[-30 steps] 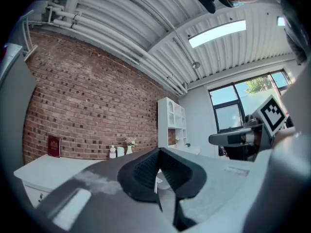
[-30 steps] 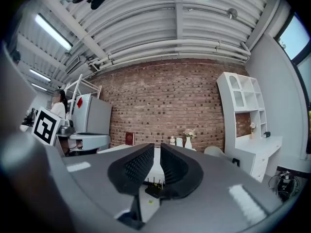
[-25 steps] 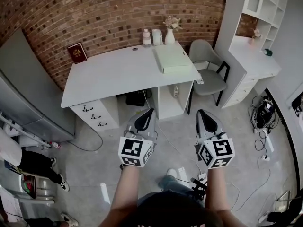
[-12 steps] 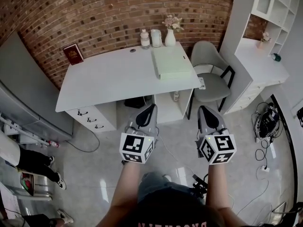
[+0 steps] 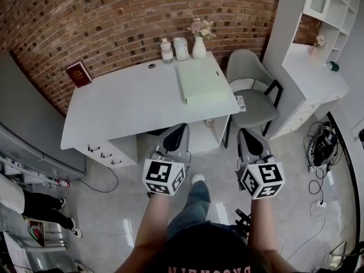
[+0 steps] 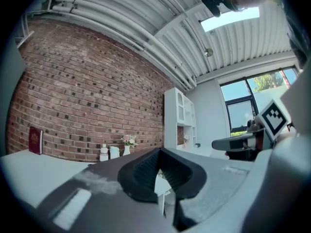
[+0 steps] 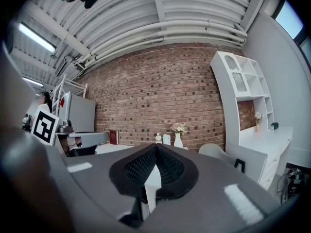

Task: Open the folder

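The left gripper (image 5: 177, 132) and right gripper (image 5: 247, 136), fingers together on nothing, hung short of the bench (image 5: 125, 104); the green folder (image 5: 200, 83) lay closed at its right end (fingers should part before catching the cover's edge).

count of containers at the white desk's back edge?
3, in a row by the brick wall: small white bottle leftmost, pale translucent jar middle, white ceramic vase with flowers rightmost. None looks hidden.

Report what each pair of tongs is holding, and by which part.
Nothing. The left tongs and right tongs are both shut and empty; the green folder lies untouched on the desk.
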